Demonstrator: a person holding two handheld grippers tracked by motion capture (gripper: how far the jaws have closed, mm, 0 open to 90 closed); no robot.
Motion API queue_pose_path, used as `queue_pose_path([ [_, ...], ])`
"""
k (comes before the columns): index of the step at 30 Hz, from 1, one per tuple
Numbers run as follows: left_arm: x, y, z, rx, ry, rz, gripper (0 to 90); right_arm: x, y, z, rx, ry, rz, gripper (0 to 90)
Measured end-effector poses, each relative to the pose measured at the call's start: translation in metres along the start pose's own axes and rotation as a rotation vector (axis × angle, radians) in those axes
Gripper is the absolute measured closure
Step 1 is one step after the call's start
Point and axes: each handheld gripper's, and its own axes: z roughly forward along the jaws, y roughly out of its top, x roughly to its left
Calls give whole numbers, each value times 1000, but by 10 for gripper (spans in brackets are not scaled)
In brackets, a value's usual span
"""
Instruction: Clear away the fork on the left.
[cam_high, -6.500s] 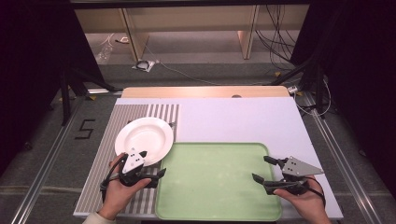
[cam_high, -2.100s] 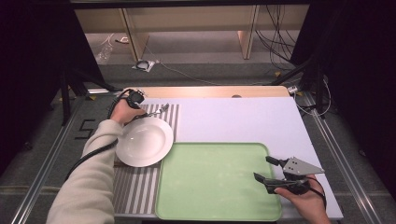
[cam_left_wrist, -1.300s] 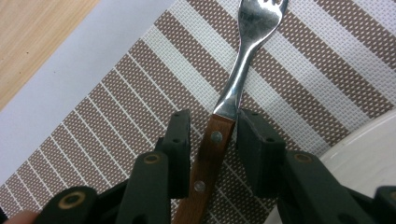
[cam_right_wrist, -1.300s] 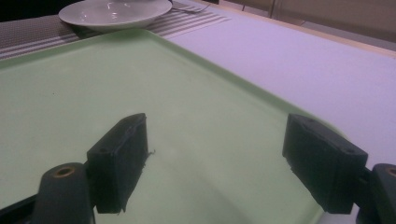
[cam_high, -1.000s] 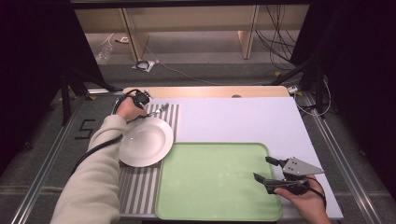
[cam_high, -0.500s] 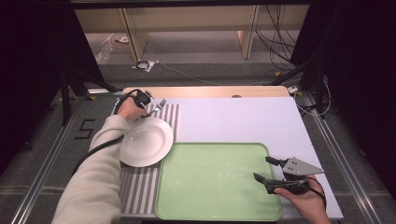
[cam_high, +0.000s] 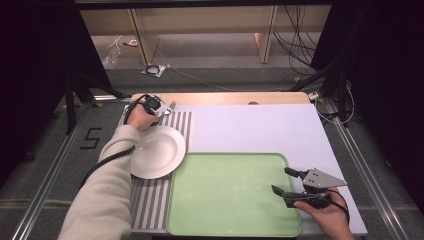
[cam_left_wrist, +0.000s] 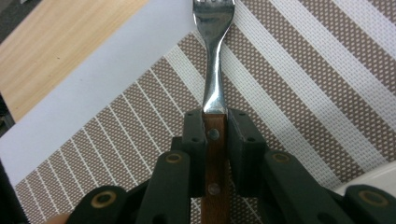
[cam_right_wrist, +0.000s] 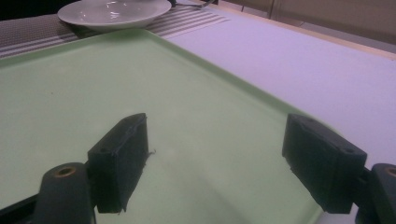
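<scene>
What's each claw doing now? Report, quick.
Left claw: closed on the fork, at its wooden handle.
Right claw: open, empty, over the green tray.

Fork: silver metal head and neck, brown wooden handle with two small rivets. Lying flat on brown-and-white striped placemat, running straight up the middle of the left gripper view, tines at the top edge and partly cut off, handle toward the bottom. Clamped at the handle, just below where metal meets wood, between two black pads pressing on both sides. In the high view, seen small in the upper left of the frame, tines pointing right, just above the white plate.
</scene>
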Motion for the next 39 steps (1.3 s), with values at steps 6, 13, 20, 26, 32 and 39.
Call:
queue_pose_path([
  [6, 2, 2, -6, -45, 42, -19, 777, 0, 0, 0, -1, 0, 0, 236],
  [13, 6, 4, -14, -74, 65, -35, 777, 0, 0, 0, -1, 0, 3, 237],
  [20, 8, 3, -30, -142, 91, -94, 776, 0, 1, -2, -8, -11, 8, 237],
  [26, 6, 0, -39, -165, 83, -146, 777, 0, 1, -2, -10, -8, 2, 241],
  [32, 1, -2, -52, -195, 68, -190, 776, 0, 2, -3, -11, -11, 3, 243],
  [39, -12, -7, -65, -232, 62, -217, 776, 1, 3, -4, -14, -8, -1, 249],
])
